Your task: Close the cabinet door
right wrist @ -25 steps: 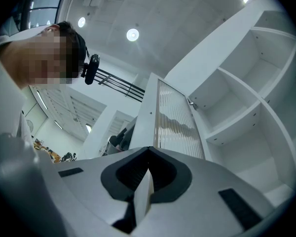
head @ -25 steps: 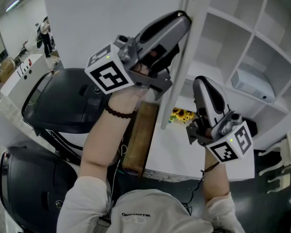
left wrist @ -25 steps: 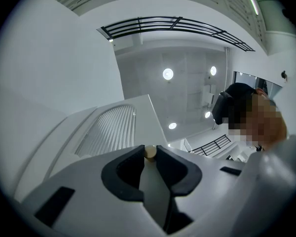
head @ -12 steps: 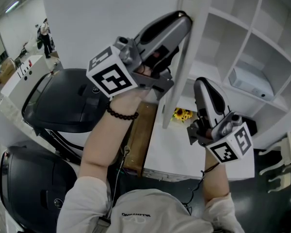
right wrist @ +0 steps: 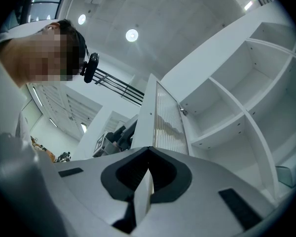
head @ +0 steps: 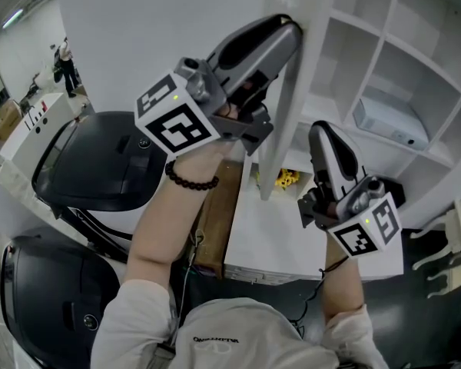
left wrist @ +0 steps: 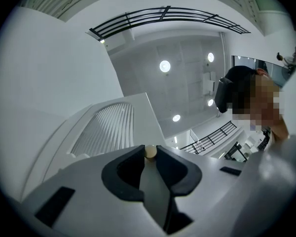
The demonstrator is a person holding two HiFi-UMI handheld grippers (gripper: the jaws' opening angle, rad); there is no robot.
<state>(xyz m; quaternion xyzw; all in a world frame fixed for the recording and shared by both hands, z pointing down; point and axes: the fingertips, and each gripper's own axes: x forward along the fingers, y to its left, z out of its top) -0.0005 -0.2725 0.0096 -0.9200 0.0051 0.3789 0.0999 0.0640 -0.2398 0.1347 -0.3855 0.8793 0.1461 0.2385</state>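
Note:
The white cabinet door (head: 280, 129) stands ajar, edge-on in the head view, in front of the open white shelves (head: 384, 60). My left gripper (head: 288, 25) is raised against the door's upper edge. In the left gripper view its jaws (left wrist: 150, 149) are shut on a small cream round knob (left wrist: 150, 152) on the door's fluted panel (left wrist: 108, 127). My right gripper (head: 320, 129) points upward lower right, apart from the door, shut with nothing held. The right gripper view (right wrist: 149, 149) shows the door (right wrist: 160, 122) and shelves (right wrist: 227, 107) beyond.
A white box-like device (head: 388, 125) lies on a shelf. Yellow flowers (head: 280, 178) peek from behind the door's lower end, above a white counter (head: 269, 237). A wooden board (head: 215, 214) and black moulded housings (head: 100, 160) sit to the left.
The door edge and my left gripper have shifted slightly right, toward the shelves, covering more of the yellow flowers. My right gripper has hardly moved.

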